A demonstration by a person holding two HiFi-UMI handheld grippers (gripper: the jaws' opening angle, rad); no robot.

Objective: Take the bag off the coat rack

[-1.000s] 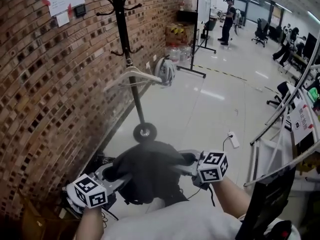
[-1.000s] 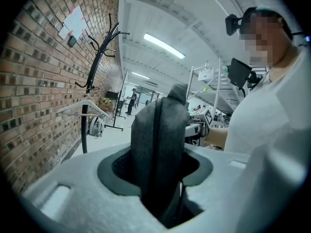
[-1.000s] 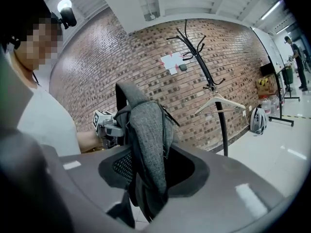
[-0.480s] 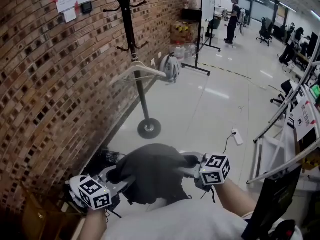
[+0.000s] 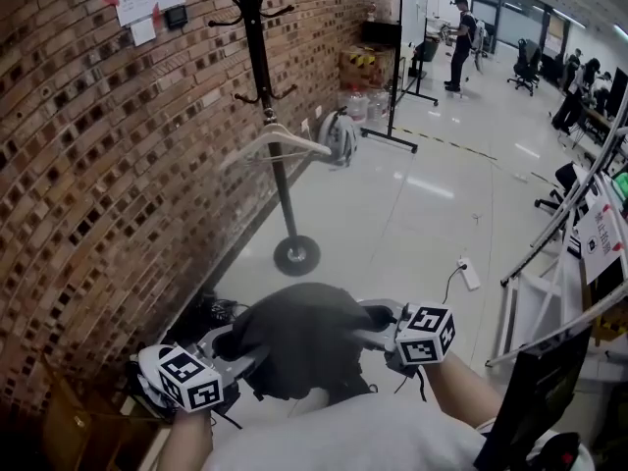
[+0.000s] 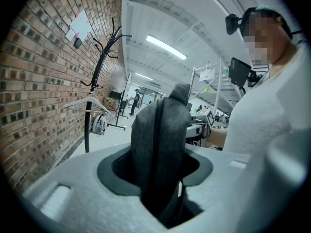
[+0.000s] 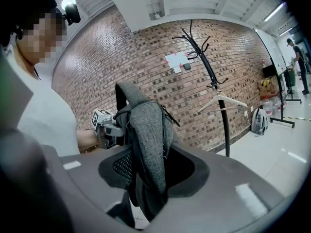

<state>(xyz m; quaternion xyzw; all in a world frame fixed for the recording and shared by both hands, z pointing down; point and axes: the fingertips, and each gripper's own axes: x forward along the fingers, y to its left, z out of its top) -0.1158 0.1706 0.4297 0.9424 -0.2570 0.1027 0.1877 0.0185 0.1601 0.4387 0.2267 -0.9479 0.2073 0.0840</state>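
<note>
A red-brown brick wall (image 5: 88, 165) fills the left side of the head view, and a glossy pale floor (image 5: 422, 214) stretches away on the right. Close to the wall stands the tall black metal coat rack (image 5: 286, 199) on its round base, with curved hooks at the top. The dark grey fabric bag (image 5: 299, 337) is not on the rack: it is low in the view, close in front of the person's body and well apart from the rack, carried between the two grippers. The left gripper (image 5: 228, 346) has its jaws closed on a thick fold of the grey fabric at the bag's left side. The right gripper (image 5: 378, 317) also grips the bag, its jaws pressed on a fold of the same fabric at the right side. A light grey backpack (image 5: 340, 135) sits on the floor near the wall behind the rack. A pale clothes hanger (image 5: 275, 137) hangs from a lower hook of the rack.
</note>
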